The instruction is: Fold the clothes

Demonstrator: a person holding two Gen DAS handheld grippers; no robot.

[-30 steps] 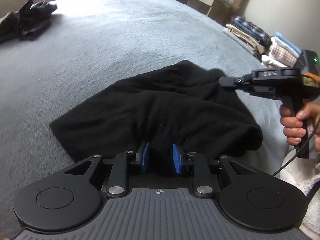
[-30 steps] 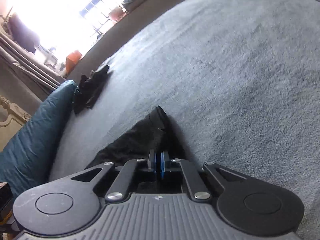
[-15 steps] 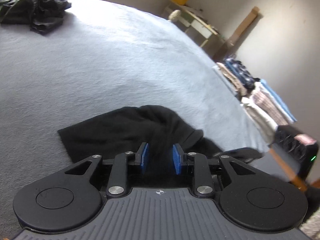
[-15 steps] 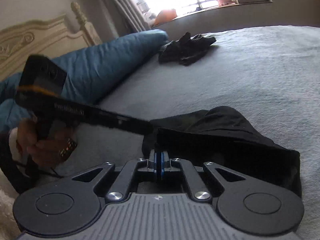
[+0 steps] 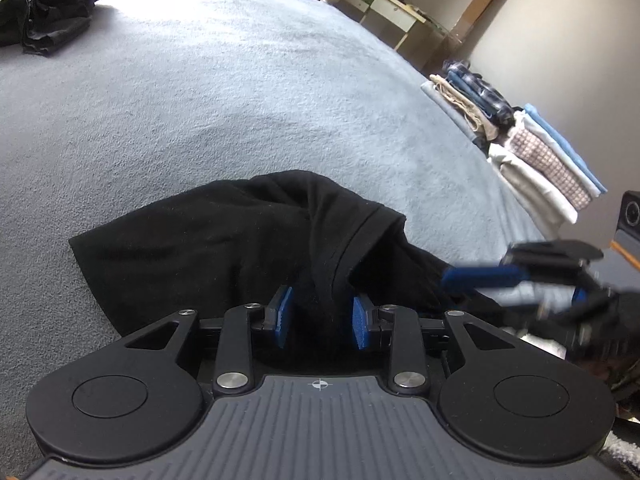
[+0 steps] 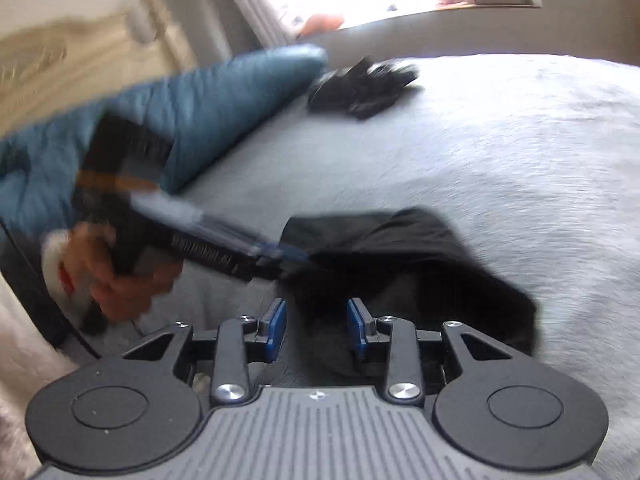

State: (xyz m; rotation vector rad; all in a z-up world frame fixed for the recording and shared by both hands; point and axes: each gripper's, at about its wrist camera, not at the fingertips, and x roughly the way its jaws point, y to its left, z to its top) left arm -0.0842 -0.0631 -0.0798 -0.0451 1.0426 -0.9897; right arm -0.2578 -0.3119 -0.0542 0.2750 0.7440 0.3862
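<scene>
A black garment [image 5: 224, 236] lies crumpled on the grey bed [image 5: 240, 92]; it also shows in the right wrist view [image 6: 408, 256]. My left gripper [image 5: 322, 314] has its jaws apart, with a bunched fold of the black cloth, a hemmed sleeve edge, sitting between the blue pads [image 5: 282, 316]. My right gripper [image 6: 316, 322] is open with its blue pads [image 6: 358, 324] apart over the garment's near edge, holding nothing. The right gripper appears blurred at the right in the left wrist view [image 5: 520, 276]. The left gripper appears blurred in the right wrist view [image 6: 240, 252].
A second dark clothes heap [image 5: 48, 12] lies far across the bed, also in the right wrist view [image 6: 360, 84]. Stacks of folded clothes [image 5: 520, 148] sit at the bed's right edge. A blue pillow [image 6: 180, 120] and headboard [image 6: 60, 60] are on the left.
My right gripper has opened and let go of the black garment's edge. My left gripper's jaws stay the same width around the fold. Both cameras have shifted, with motion blur in the right view.
</scene>
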